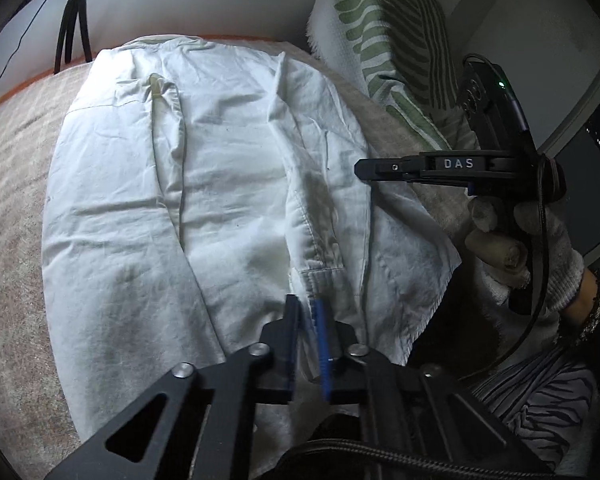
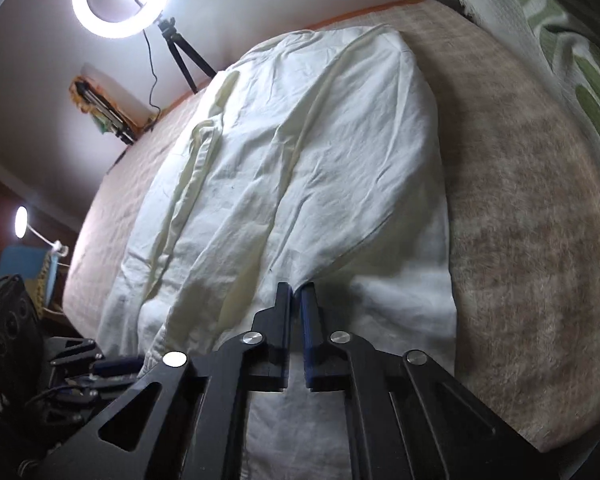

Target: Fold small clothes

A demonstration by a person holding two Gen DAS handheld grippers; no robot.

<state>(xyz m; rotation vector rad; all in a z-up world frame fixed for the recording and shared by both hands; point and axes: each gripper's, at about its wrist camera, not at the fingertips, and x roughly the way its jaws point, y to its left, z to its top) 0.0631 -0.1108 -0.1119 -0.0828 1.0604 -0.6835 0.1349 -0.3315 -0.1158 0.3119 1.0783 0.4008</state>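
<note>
with both grippers down at the near edge of the white garment (image 1: 204, 184), i read this as the pinch before a fold away from me. the garment lies spread on the beige blanket (image 1: 12, 184), sleeves already laid in toward the middle, a white towel (image 1: 416, 240) under its near right side. my left gripper (image 1: 306, 316) has its jaws together w/ a cuff-like hem nipped btwn the pads. my right gripper (image 2: 296, 300) is closed too, tips pressed into the cloth edge; looks like a fold of fabric is caught, but i can't tell for sure how much.

to do it well, imo: lift both sides level and together so the hem stays straight, carry it toward the far end by the wall, keep the sleeves from sliding out, and watch i don't drag the towel along w/ the right grip. lay down slow, then release.
</note>
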